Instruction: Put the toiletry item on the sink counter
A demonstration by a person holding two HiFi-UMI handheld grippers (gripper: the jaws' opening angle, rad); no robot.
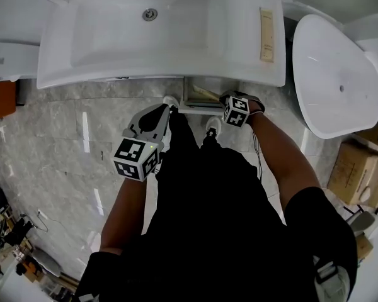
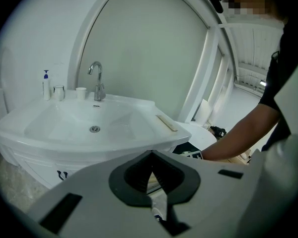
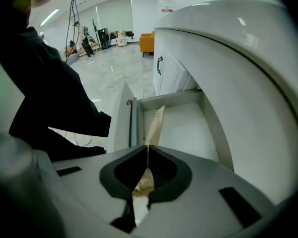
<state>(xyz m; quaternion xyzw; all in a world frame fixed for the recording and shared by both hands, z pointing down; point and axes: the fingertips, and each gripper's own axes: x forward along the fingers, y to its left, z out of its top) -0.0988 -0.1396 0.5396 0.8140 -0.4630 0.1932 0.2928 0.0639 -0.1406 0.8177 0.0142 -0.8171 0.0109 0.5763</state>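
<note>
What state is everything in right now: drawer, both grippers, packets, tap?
Drawer: open, pulled out under the counter.
Right gripper: shut on a tan packet, held over the drawer.
Left gripper: shut, nothing held.
Second packet: lying flat on the counter's right side.
Tap: no water running.

We can read no text anywhere. Whatever marks the tan packet [image 1: 266, 34] on the sink counter [image 1: 176, 68] bears are too small for us to make out.
</note>
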